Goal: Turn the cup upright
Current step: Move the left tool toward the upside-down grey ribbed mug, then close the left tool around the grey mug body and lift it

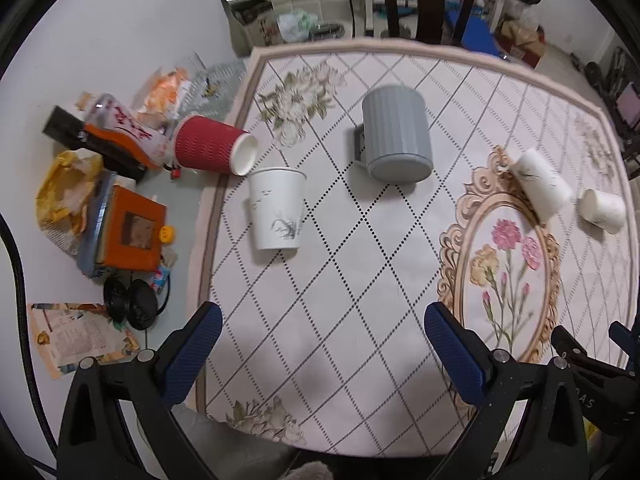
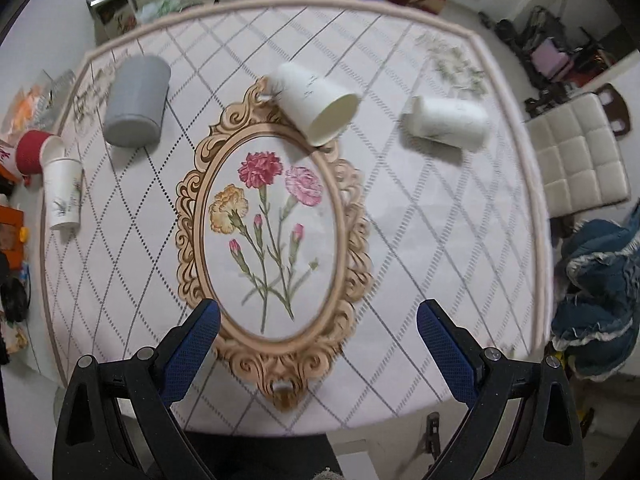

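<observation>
Item: white paper cup lying on its side [image 2: 316, 106], open mouth turned toward the right-wrist camera, resting at the upper rim of the ornate oval frame printed on the floral, diamond-patterned tablecloth [image 2: 400, 240]. In the left-wrist view the same cup [image 1: 542, 182] lies well to the right.

Companion pieces: second white paper cup on its side [image 2: 446, 122], near the first but apart; grey ribbed plastic mug, inverted [image 1: 396, 138], handle toward the left; white paper cup with ink-style print, standing upright [image 1: 276, 208]; red corrugated paper cup on its side [image 1: 212, 148], its rim just beside the upright cup's mouth.

Handling, by judgement: thin paper wall, very light, easily crushed or dented, likely to roll or skid when nudged. Take hold across the mid-body with gentle pressure; a pinch at the rim probably deforms it.

Tools: right gripper [image 2: 318, 334], jaws spread wide, holding nothing, well short of the cups. Left gripper [image 1: 322, 334], jaws likewise spread, holding nothing, above bare cloth.
</observation>
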Motion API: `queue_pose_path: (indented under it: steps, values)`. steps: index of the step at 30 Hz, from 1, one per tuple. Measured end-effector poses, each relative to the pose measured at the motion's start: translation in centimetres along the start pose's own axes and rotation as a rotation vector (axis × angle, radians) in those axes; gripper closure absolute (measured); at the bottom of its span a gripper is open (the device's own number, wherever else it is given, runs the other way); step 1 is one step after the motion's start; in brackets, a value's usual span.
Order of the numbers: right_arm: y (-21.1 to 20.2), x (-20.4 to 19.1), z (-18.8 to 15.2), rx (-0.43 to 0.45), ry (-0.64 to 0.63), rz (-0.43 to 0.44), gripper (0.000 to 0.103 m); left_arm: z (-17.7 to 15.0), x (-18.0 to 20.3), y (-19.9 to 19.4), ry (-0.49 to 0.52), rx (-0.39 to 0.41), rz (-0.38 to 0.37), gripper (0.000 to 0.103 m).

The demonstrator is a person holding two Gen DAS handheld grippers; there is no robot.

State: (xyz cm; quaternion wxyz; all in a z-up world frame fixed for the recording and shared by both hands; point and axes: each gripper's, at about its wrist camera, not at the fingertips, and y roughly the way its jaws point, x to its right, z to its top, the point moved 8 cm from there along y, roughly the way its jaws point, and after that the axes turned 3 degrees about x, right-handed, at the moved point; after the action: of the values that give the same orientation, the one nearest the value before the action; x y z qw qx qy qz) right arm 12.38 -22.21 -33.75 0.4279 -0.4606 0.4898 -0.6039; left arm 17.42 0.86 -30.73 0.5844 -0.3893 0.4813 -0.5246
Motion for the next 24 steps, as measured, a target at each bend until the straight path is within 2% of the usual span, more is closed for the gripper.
queue_pose_path:
  steps: [4, 8, 12, 18, 20, 24]
  values:
    - [3.0, -0.6, 2.3, -0.048, -0.046, 0.004, 0.003, 2.3, 1.7, 2.7, -0.013, -0.057, -0.031, 0.000]
    - [5.0, -1.0, 5.0, -0.072, -0.072, 0.014, 0.004, 5.5, 3.3, 4.3, 0.008, -0.064, -0.029, 0.000]
    - [6.3, -1.4, 7.7, -0.086, -0.079, 0.034, 0.008, 8.3, 4.4, 5.6, -0.001, -0.072, -0.059, 0.000]
    - [7.4, -2.5, 11.3, -0.087, -0.081, 0.062, 0.015, 12.1, 5.8, 7.2, -0.018, -0.068, -0.111, 0.004]
    - [7.6, -2.9, 12.2, -0.084, -0.085, 0.063, 0.015, 12.9, 6.3, 7.6, -0.012, -0.069, -0.118, 0.013]
    - [8.2, -3.7, 13.5, -0.088, -0.095, 0.061, 0.015, 14.4, 7.1, 9.0, 0.005, -0.082, -0.132, 0.014]
